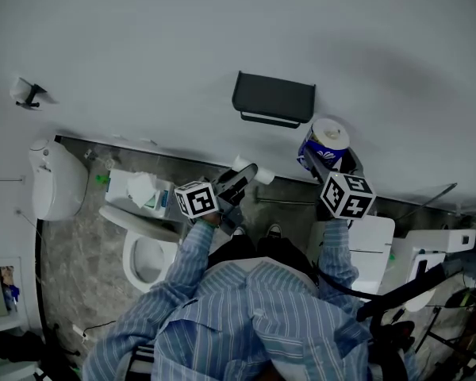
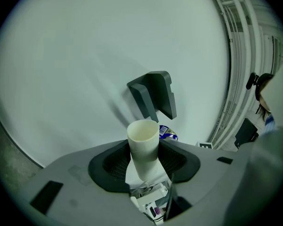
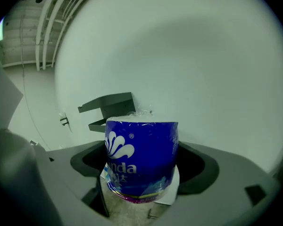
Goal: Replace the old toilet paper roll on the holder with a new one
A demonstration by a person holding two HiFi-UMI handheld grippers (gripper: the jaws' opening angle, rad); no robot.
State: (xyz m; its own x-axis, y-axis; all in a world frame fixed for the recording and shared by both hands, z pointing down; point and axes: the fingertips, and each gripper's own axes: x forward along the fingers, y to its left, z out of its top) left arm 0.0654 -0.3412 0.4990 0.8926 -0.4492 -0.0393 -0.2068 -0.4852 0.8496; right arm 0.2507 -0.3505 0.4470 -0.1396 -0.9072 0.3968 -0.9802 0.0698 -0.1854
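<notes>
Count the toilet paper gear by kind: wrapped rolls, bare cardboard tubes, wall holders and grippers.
Wrapped roll: 1
Cardboard tube: 1
Wall holder: 1
Grippers: 2 (left gripper, right gripper)
Total: 5

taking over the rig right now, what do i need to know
Left gripper is shut on the empty cardboard tube.
Right gripper is shut on the new roll, blue wrapper still on, near the holder on the wall.
Done: the old tube is off and the holder looks empty.
Left: put the tube down, unwrap the new roll, fit it on the holder.
</notes>
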